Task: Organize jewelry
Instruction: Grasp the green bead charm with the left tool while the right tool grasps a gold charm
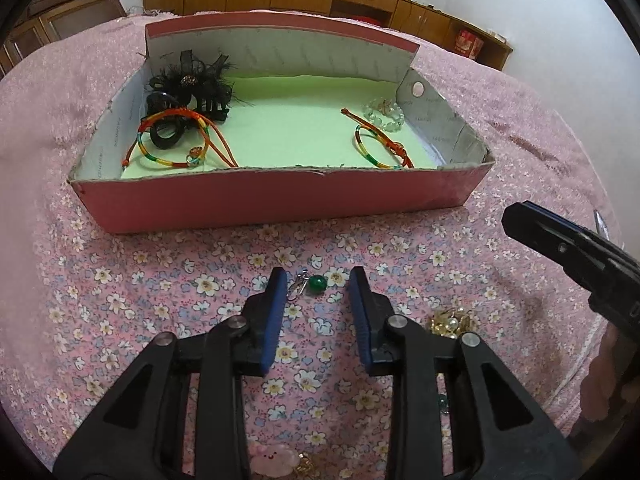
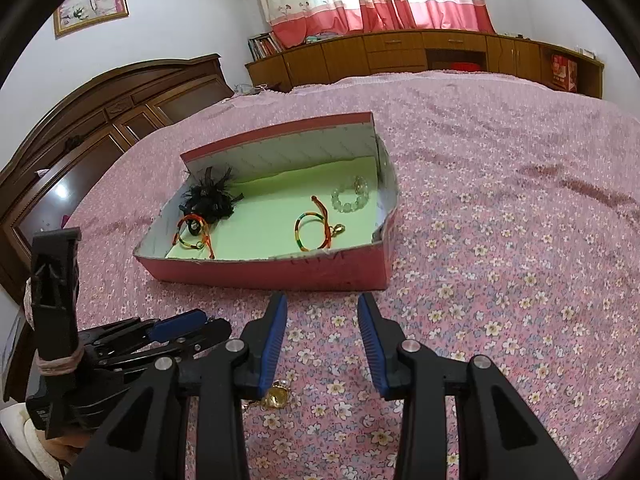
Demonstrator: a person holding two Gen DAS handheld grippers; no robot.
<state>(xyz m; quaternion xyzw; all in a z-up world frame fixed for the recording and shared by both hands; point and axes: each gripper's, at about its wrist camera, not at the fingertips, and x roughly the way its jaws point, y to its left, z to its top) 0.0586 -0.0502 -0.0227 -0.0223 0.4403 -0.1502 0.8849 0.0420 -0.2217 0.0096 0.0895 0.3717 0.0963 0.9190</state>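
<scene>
**Green bead earring lined up betw. left fingers, not yet gripped**

The green bead earring (image 1: 313, 282) lies on the floral bedspread (image 1: 120, 300), just in front of the pink box (image 1: 280, 200) and betw. the tips of the left gripper (image 1: 318, 280). Jaws stand apart w/ the piece in the gap; pads don't press on it, tho the metal hook end sits right by the left-hand pad. Right gripper (image 2: 322, 308) hangs released over bare bedspread nr the box's front wall, nothing betw. its jaws.

Handling, as a guess: v. light, small, hard round bead on a thin wire hook. Bead is smooth & prob. slippery, likely to squirt out or roll on the soft cloth; the hook could bend. Best to close across the bead's middle, or where bead meets hook, slow & square, w/ tips low to the fabric w/o snagging it.

Views: left wrist alone shows the earring, plus a gold & pearl cluster (image 1: 454, 322) to its right & a pink charm (image 1: 274, 458) at the bottom edge. Right wrist hides the earring; it shows the left gripper from the side & a gold piece (image 2: 276, 396) under its own left jaw. Both show the box w/ corded bracelets (image 1: 176, 146), black feather clip (image 1: 192, 80) & clear bead bracelet (image 2: 352, 200)
</scene>
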